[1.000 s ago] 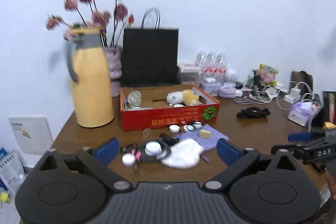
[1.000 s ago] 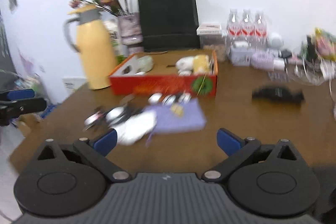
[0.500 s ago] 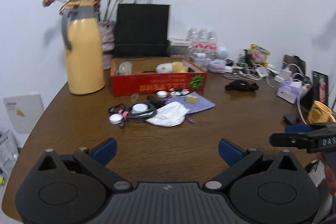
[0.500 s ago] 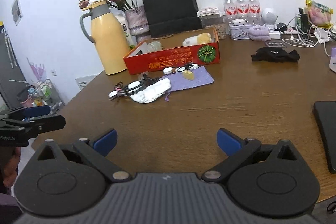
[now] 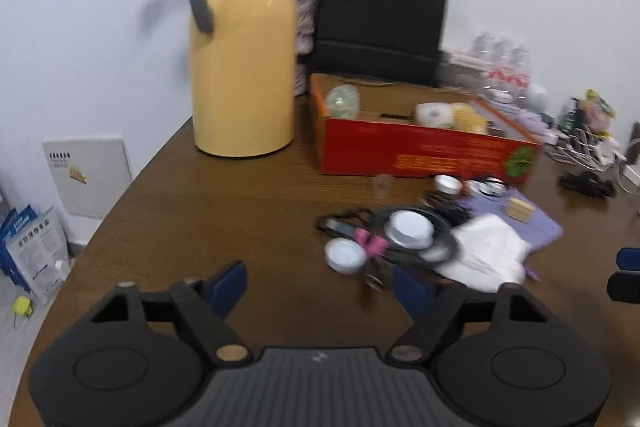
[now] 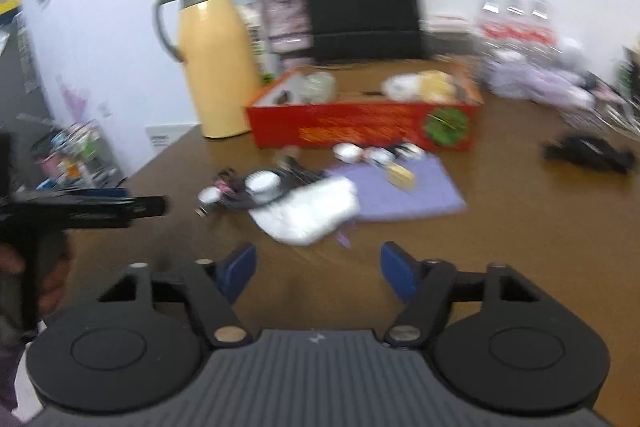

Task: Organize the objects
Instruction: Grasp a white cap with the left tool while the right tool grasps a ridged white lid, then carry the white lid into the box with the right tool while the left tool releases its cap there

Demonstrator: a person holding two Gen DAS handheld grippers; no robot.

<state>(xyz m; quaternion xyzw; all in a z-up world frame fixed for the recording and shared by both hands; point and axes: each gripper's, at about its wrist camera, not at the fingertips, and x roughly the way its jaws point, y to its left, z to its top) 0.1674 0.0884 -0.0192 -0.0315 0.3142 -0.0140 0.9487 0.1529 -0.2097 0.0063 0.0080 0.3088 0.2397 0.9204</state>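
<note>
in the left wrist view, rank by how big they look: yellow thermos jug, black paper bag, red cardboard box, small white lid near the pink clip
1. yellow thermos jug, though it stands nearest the camera
2. black paper bag and red cardboard box: too alike to rank
3. small white lid, clearly smallest

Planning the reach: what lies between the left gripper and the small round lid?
Only bare table in the left wrist view. The left gripper, closing with nothing between its jaws, sits short of the lid.
</note>
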